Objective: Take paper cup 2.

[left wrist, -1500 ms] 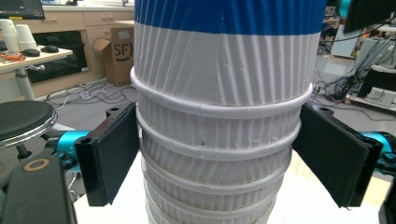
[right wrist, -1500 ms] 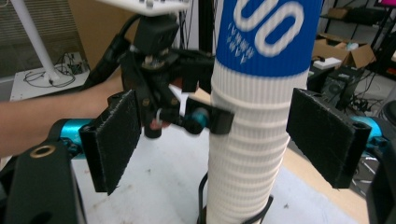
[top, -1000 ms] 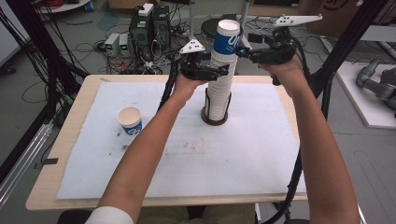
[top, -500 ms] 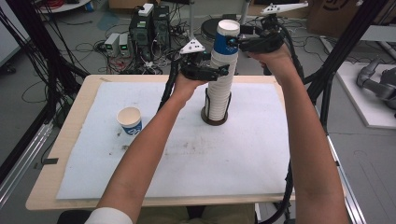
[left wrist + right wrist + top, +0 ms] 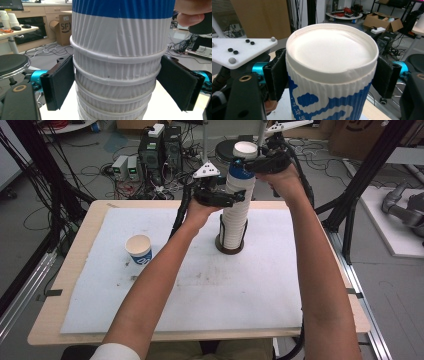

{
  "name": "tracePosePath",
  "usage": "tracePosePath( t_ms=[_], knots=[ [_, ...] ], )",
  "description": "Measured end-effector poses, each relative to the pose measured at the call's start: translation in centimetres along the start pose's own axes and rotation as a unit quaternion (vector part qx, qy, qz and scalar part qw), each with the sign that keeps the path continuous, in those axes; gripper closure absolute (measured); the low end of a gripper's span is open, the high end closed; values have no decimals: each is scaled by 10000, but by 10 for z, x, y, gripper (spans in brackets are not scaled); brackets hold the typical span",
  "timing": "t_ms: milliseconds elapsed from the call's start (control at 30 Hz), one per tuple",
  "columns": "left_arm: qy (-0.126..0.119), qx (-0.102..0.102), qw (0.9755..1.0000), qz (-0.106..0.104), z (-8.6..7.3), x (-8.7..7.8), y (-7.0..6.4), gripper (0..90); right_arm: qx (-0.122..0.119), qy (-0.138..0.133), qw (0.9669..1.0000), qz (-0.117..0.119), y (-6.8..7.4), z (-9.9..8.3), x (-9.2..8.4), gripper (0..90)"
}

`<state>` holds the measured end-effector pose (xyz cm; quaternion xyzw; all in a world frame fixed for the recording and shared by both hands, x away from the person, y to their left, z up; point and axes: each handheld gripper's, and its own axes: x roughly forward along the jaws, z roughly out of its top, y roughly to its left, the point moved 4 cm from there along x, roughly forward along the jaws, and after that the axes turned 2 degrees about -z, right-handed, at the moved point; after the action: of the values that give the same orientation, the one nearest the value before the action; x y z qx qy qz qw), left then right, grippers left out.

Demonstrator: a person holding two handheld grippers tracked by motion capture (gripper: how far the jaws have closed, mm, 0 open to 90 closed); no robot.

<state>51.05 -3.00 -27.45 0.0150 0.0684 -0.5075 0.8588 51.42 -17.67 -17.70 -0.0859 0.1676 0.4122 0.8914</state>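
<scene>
A tall stack of white ribbed paper cups (image 5: 234,217) stands in a black ring holder (image 5: 230,250) at the middle of the table. My left gripper (image 5: 234,198) is shut on the stack partway up, its pads (image 5: 61,82) pressing both sides of the stack (image 5: 115,75). The top cup (image 5: 244,156), white with blue print, sits between the jaws of my right gripper (image 5: 252,164). Those jaws have just been closing, and they now press on the top cup (image 5: 332,57) just under its rim.
A single blue-and-white paper cup (image 5: 139,251) stands upright on the white mat (image 5: 200,290) at the left. Black frame posts (image 5: 360,195) rise at the table's right. Computers and cables (image 5: 160,150) lie on the floor beyond the far edge.
My right gripper has moved left and a little farther away, up to the top cup, and its jaws have closed on it. The left gripper has stayed on the stack.
</scene>
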Motion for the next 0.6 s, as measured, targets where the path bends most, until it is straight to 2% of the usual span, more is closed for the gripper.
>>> tracePosePath(
  t_ms=[333, 600],
  knots=[
    [-12, -34, 10000, 5, 0, 0, 0, 158, -68, 79, 9999, -26, 0, 5, 0, 282],
    [-13, -29, 10000, 20, 0, 0, 0, 157, -182, -353, 9991, -134, 2, 29, -20, 292]
  ],
)
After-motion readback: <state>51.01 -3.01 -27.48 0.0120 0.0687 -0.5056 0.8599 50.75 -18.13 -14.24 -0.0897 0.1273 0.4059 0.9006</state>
